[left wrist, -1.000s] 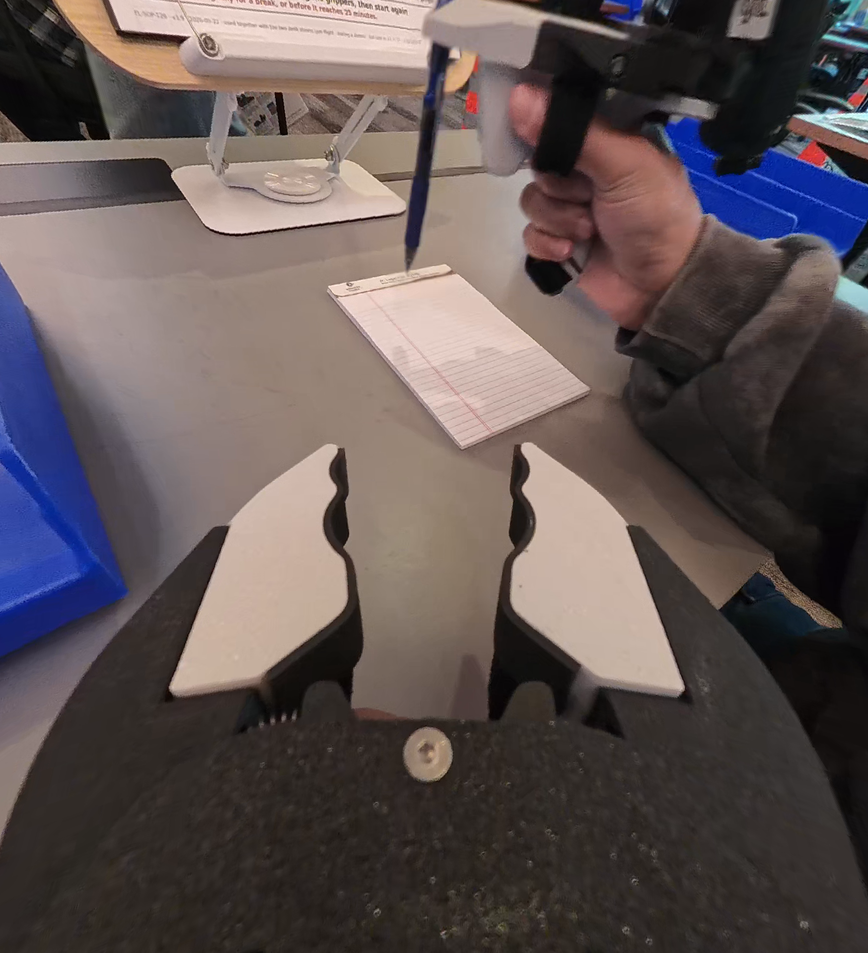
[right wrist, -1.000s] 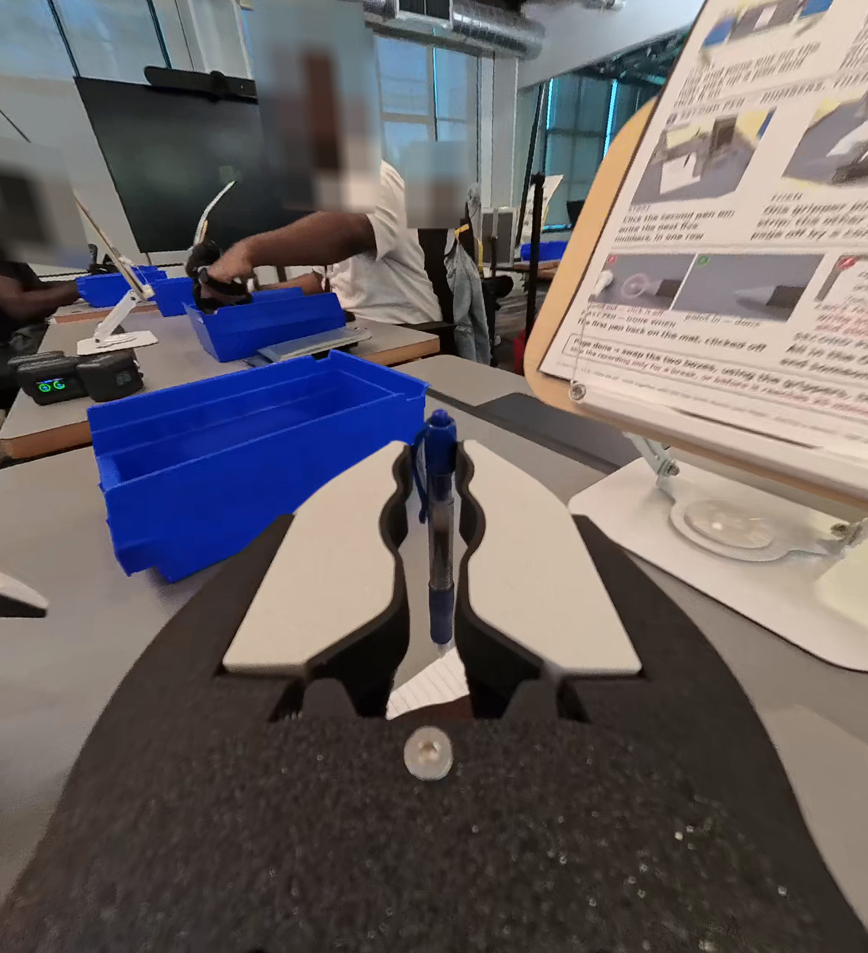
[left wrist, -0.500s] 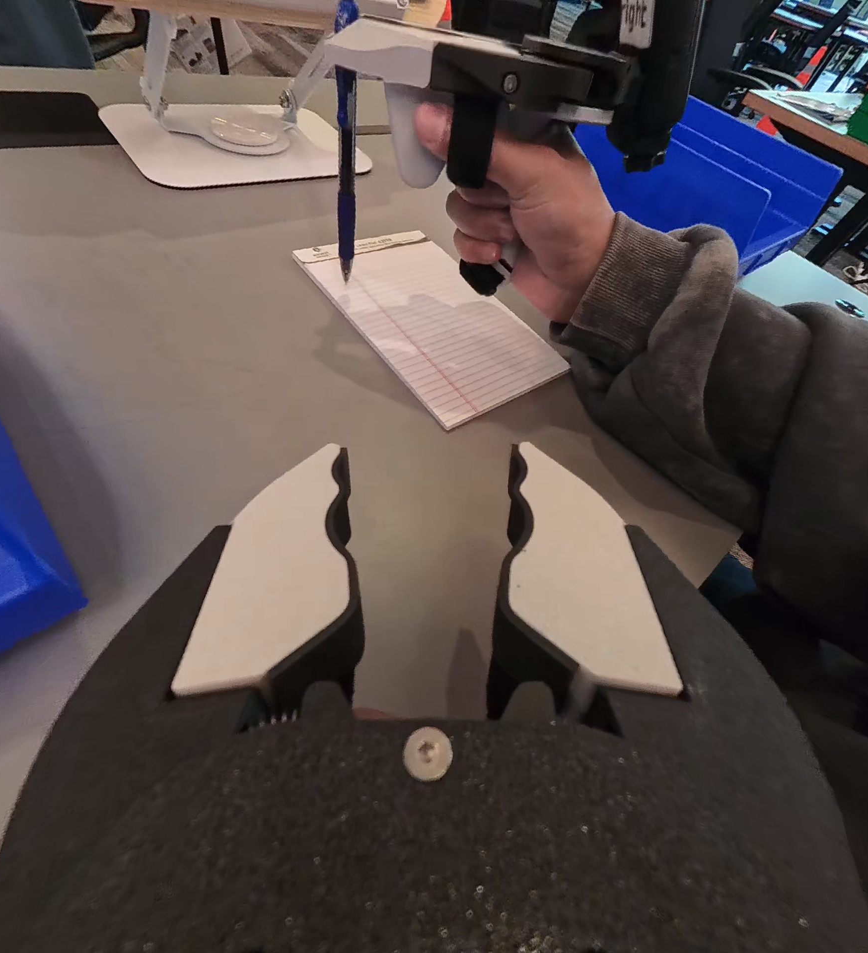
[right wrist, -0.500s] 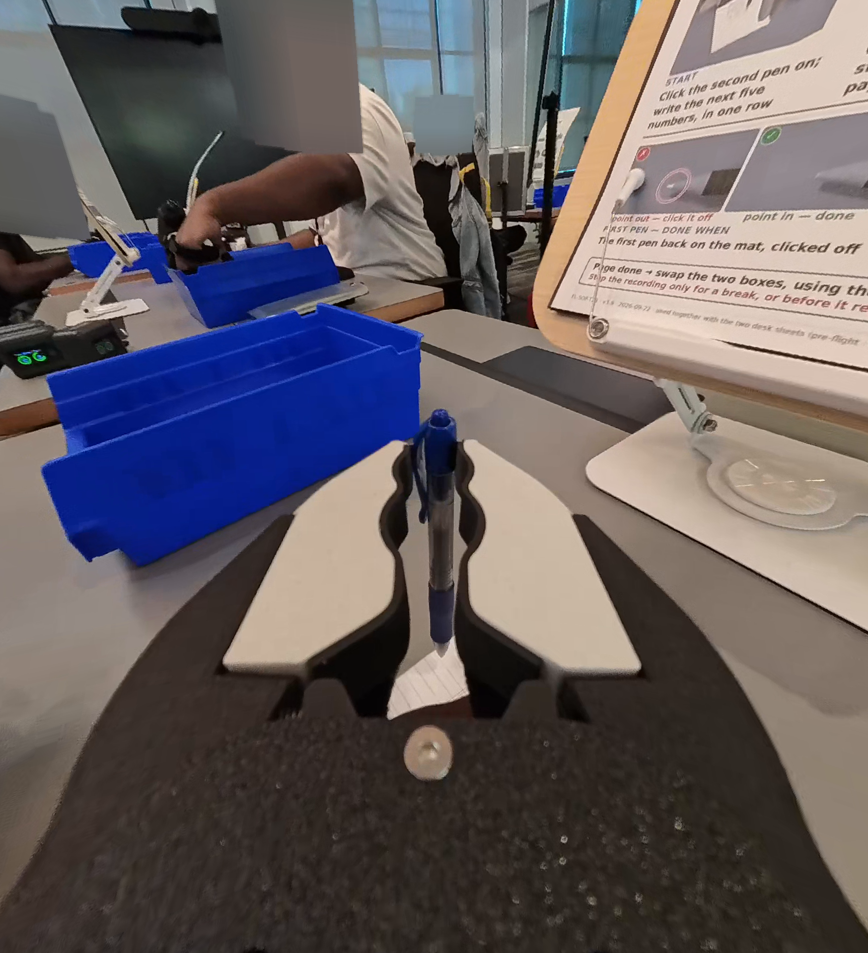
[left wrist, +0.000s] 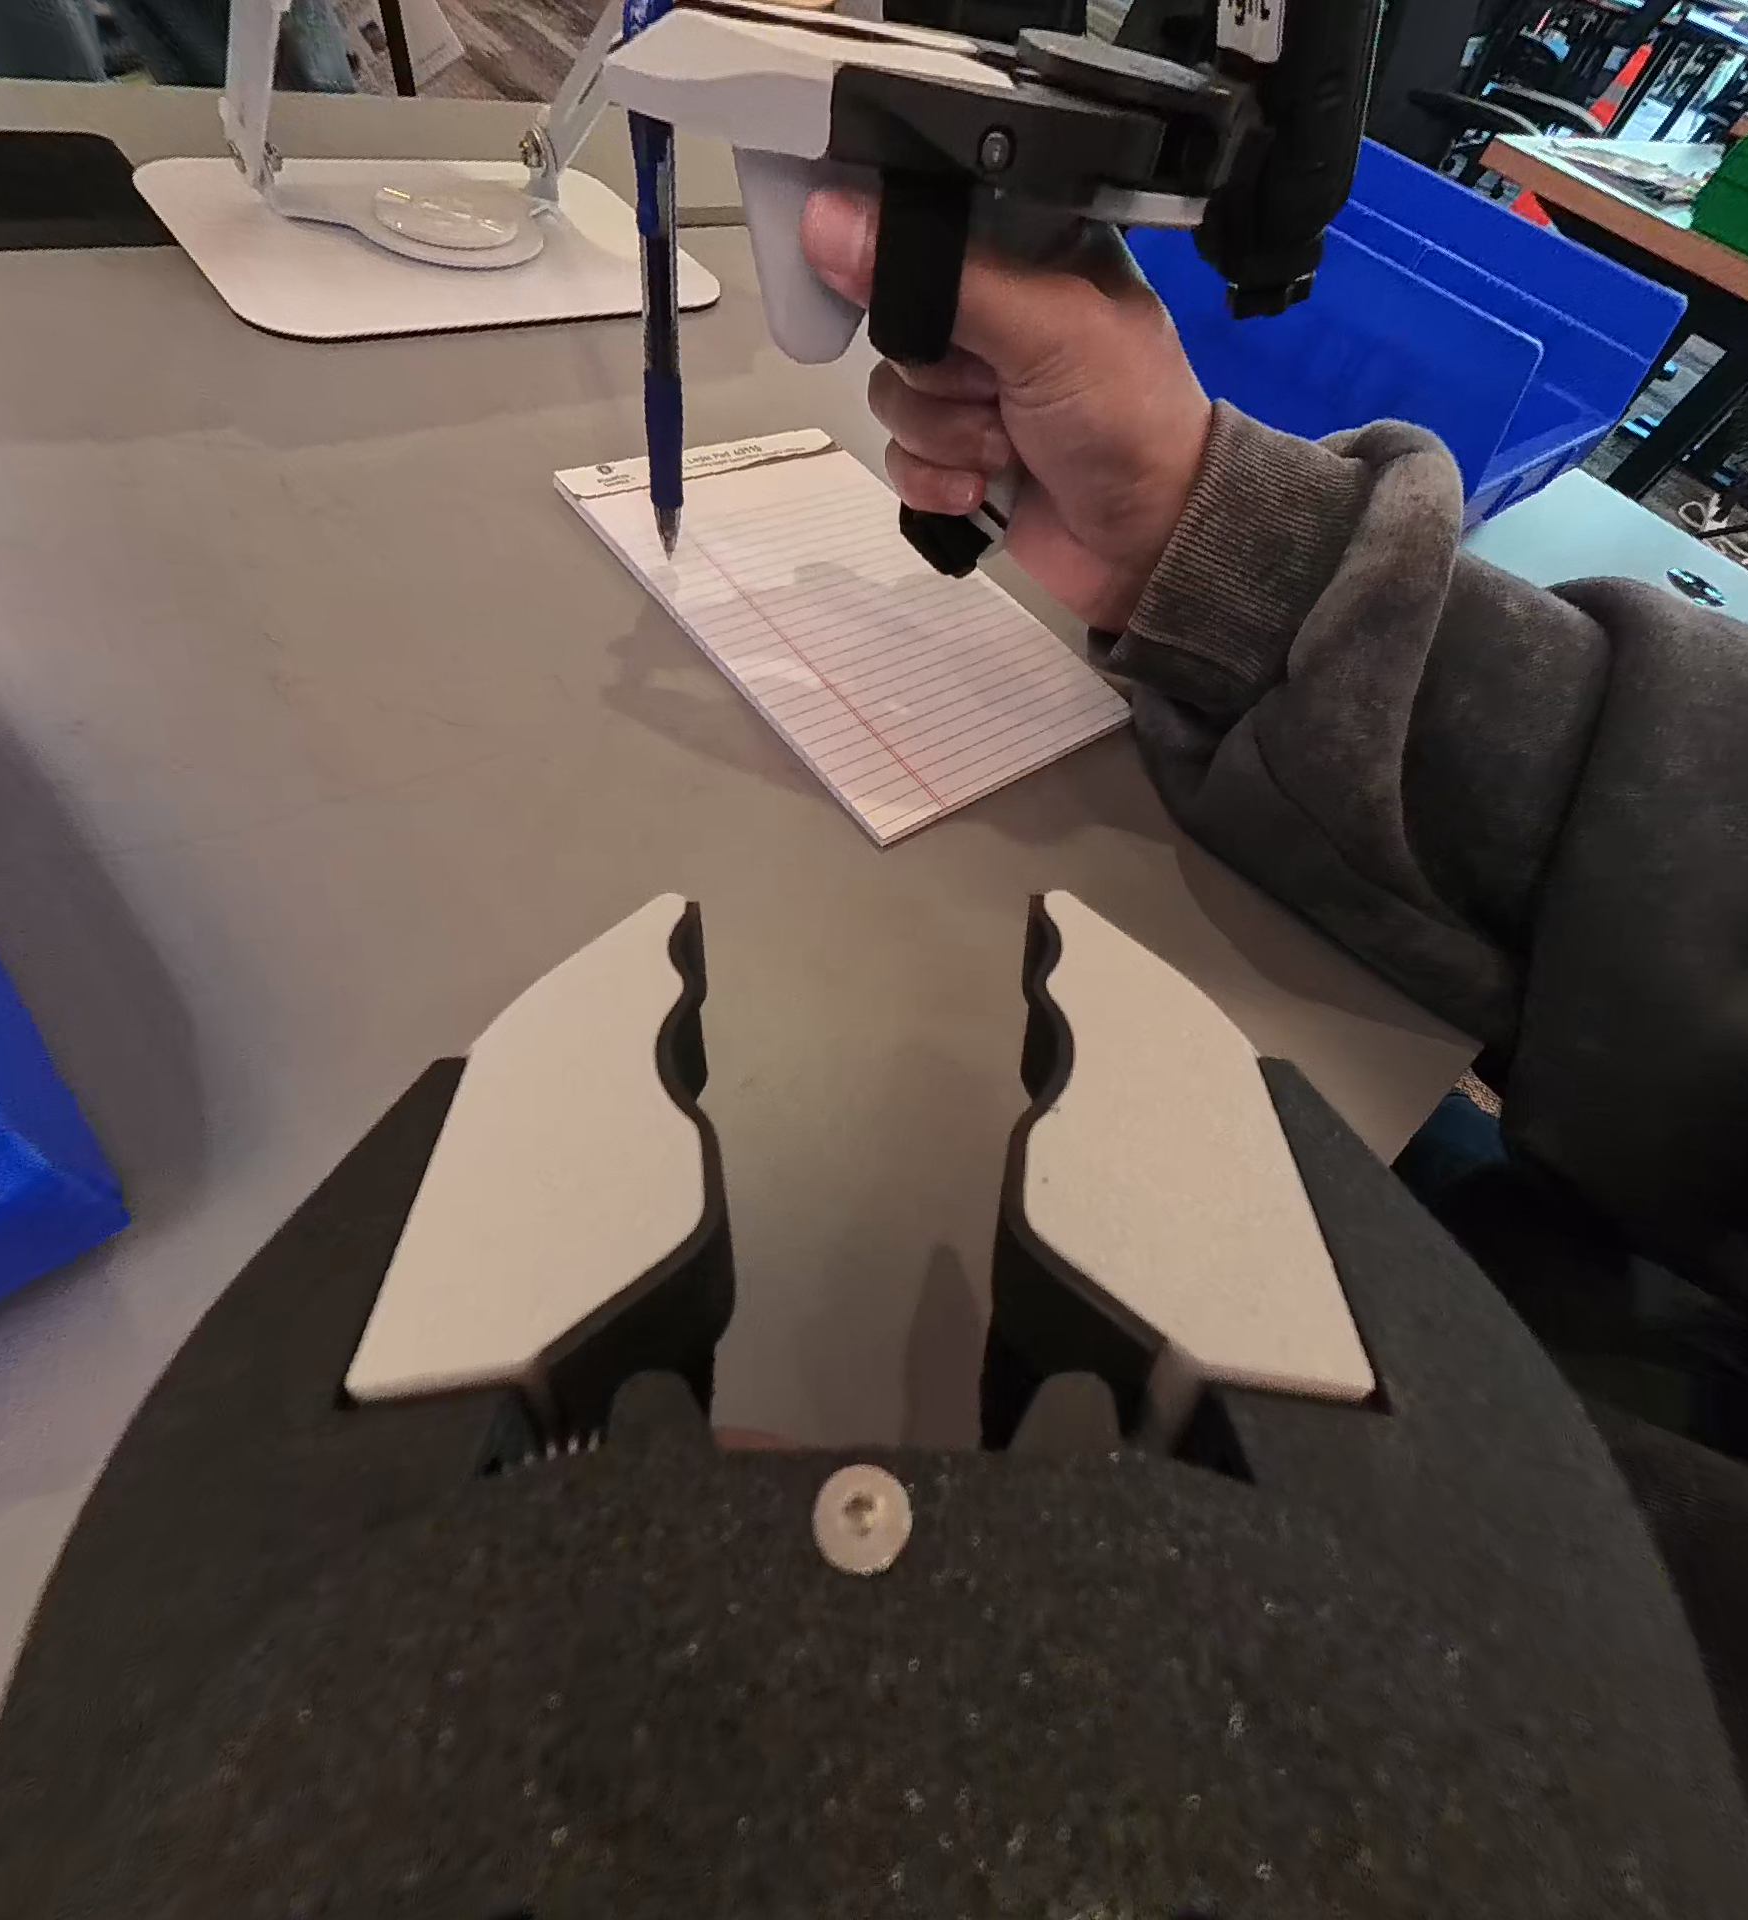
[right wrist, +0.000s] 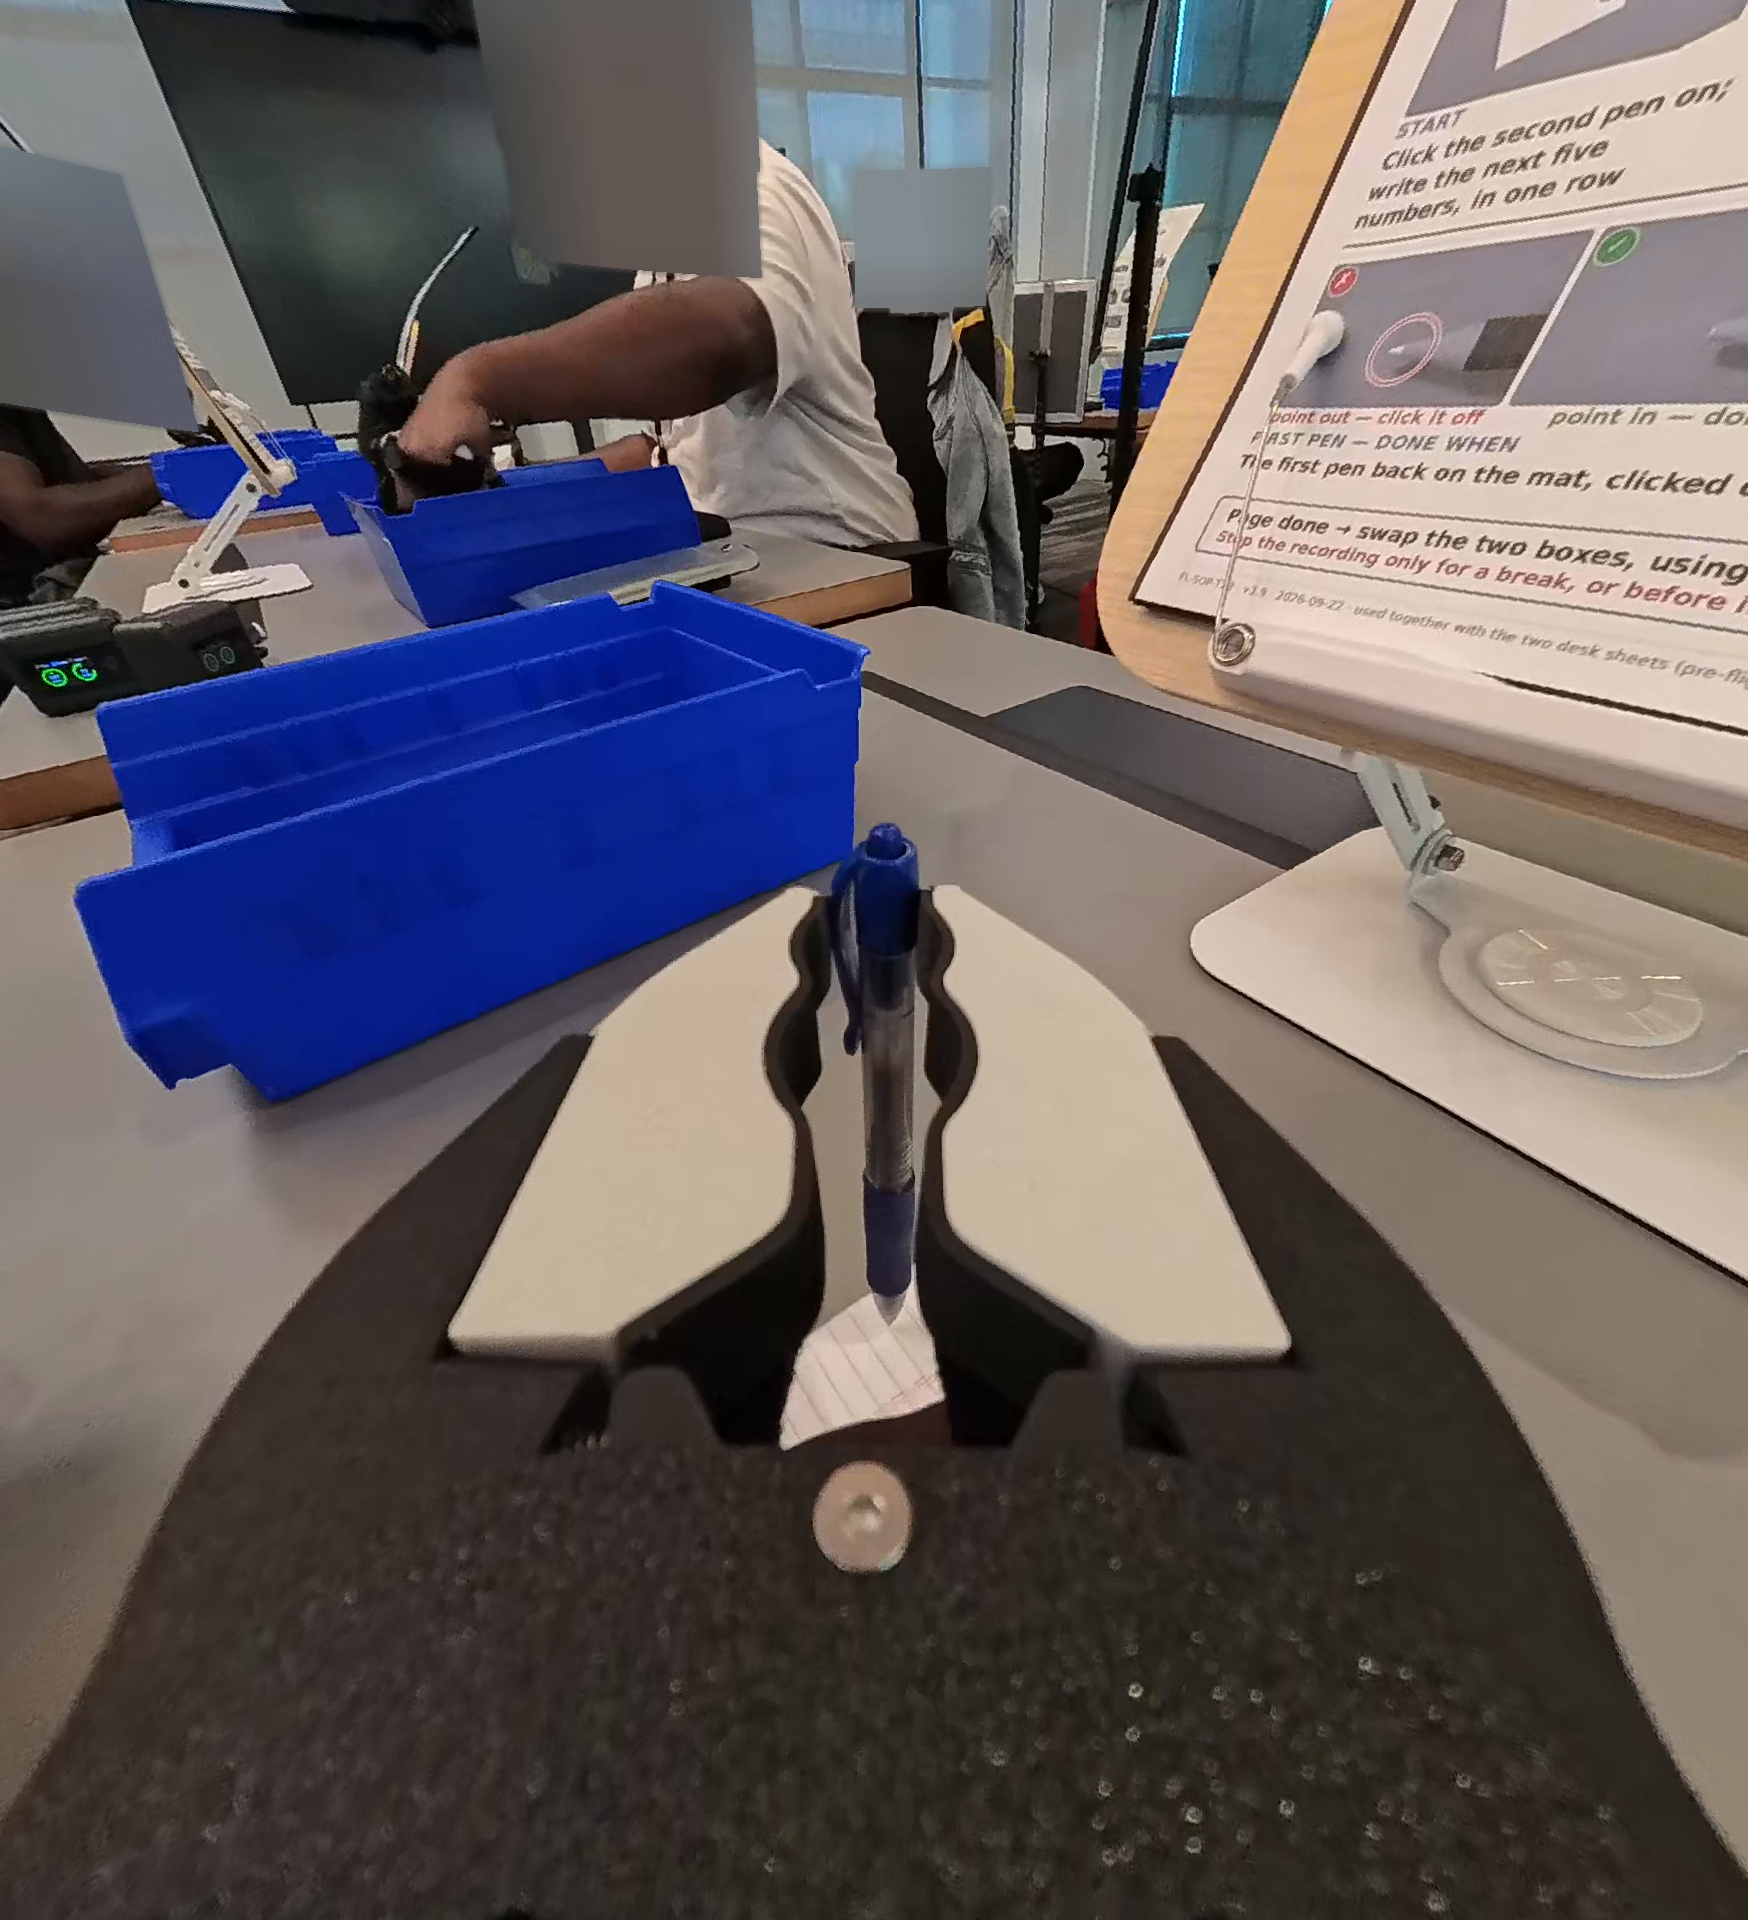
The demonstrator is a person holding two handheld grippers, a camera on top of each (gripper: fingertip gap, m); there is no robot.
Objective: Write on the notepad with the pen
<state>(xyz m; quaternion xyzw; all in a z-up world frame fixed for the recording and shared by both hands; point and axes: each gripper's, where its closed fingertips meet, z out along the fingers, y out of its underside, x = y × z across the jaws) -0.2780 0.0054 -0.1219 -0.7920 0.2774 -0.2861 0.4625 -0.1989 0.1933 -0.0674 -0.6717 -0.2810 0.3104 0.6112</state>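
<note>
The right tongs (right wrist: 875,914) are pinching a blue retractable pen (left wrist: 658,343) near its upper barrel. The pen is standing close to upright, long axis vertical, clicker end up, tip pointing down at the top left corner of the lined notepad (left wrist: 849,644); whether the tip is touching the paper cannot be told. The notepad is lying flat on the grey desk (left wrist: 330,644). The left tongs (left wrist: 859,914) are hovering spread and empty, short of the notepad's near end.

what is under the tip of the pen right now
The notepad lies on the table under the pen, near its top left corner. The page looks blank. Whether the tip touches the paper cannot be told.
</note>
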